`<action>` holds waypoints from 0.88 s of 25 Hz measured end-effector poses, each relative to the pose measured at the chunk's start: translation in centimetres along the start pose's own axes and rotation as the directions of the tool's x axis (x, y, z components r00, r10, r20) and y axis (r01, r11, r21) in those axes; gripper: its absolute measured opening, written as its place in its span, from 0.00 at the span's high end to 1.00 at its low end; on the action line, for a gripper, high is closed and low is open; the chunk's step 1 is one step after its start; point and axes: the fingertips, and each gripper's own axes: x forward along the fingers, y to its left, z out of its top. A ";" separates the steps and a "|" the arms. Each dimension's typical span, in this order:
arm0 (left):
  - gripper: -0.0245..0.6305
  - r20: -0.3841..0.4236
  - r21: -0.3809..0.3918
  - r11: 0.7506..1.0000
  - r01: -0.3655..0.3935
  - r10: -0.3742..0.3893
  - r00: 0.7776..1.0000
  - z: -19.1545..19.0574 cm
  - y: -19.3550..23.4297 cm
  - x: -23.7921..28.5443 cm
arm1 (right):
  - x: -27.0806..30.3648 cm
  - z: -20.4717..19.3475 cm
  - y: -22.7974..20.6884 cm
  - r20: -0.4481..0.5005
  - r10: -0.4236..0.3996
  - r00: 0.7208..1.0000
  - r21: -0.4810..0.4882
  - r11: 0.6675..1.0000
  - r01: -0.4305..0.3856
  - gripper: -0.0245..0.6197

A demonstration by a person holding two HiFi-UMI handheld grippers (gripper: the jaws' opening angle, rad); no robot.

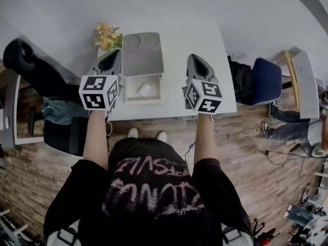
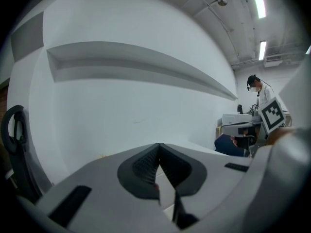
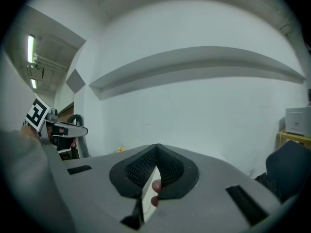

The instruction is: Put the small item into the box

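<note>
An open white box (image 1: 128, 89) stands on the white table (image 1: 180, 41), its grey lid (image 1: 142, 55) folded back behind it. A small white item (image 1: 144, 89) lies inside the box. My left gripper (image 1: 114, 55) hovers just left of the box and lid, jaws shut with nothing between them; the left gripper view shows the tips (image 2: 159, 145) meeting against the white wall. My right gripper (image 1: 193, 58) hangs to the right of the box, raised off the table. Its jaws (image 3: 156, 146) also meet at the tip and hold nothing.
Yellow flowers (image 1: 107, 36) stand at the table's back left corner beside the lid. A black chair (image 1: 23, 58) is left of the table and a blue chair (image 1: 266, 81) at its right. Another person (image 2: 257, 89) stands far off at a desk.
</note>
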 end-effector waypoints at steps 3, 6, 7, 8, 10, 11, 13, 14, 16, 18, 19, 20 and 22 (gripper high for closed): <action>0.96 0.022 0.009 1.000 -0.008 0.008 1.000 0.9 0.3 -0.2 | 0.1 0.2 0.0 0.005 0.003 1.000 -0.008 1.000 -0.003 0.95; 0.96 0.035 0.021 1.000 -0.013 0.012 0.999 1.5 0.3 -0.3 | 0.2 0.6 0.1 0.011 0.009 1.000 -0.019 1.000 -0.009 0.95; 0.96 0.036 0.024 1.000 -0.013 0.012 0.999 1.6 0.2 -0.3 | 0.3 0.8 0.1 0.014 0.011 1.000 -0.022 1.000 -0.011 0.95; 0.96 0.038 0.024 1.000 -0.013 0.012 0.999 1.7 0.1 -0.2 | 0.3 0.9 0.1 0.017 0.013 1.000 -0.025 1.000 -0.013 0.95; 0.96 0.042 0.024 1.000 -0.011 0.010 0.999 1.9 0.1 -0.2 | 0.5 1.2 0.1 0.021 0.017 1.000 -0.028 0.999 -0.016 0.95; 0.96 0.044 0.026 1.000 -0.011 0.010 0.999 2.0 0.1 -0.2 | 0.6 1.3 0.1 0.022 0.017 1.000 -0.028 0.999 -0.016 0.95; 0.96 0.050 0.030 0.999 -0.010 0.008 0.999 2.3 0.2 -0.1 | 0.7 1.6 0.1 0.026 0.017 1.000 -0.031 0.999 -0.016 0.95; 0.96 0.052 0.032 0.999 -0.010 0.008 0.999 2.4 0.3 -0.1 | 0.7 1.7 0.1 0.028 0.017 0.999 -0.032 0.999 -0.016 0.95; 0.96 0.057 0.032 0.999 -0.010 0.008 0.998 2.7 0.2 -0.2 | 0.7 1.8 0.2 0.030 0.018 0.999 -0.034 0.999 -0.017 0.95; 0.96 0.060 0.031 0.999 -0.010 0.008 0.998 2.8 0.2 -0.2 | 0.7 1.9 0.2 0.031 0.019 0.999 -0.036 0.999 -0.018 0.95; 0.96 0.062 0.032 0.999 -0.009 0.007 0.998 2.9 0.2 -0.1 | 0.7 2.0 0.1 0.031 0.018 0.999 -0.037 0.999 -0.017 0.95; 0.96 0.064 0.032 0.999 -0.007 0.005 0.998 3.0 0.1 -0.1 | 0.7 2.0 0.1 0.033 0.017 0.999 -0.038 0.999 -0.016 0.95; 0.96 0.067 0.033 0.999 -0.004 0.002 0.998 3.2 0.0 -0.1 | 0.7 2.2 0.0 0.035 0.015 0.999 -0.041 0.999 -0.013 0.95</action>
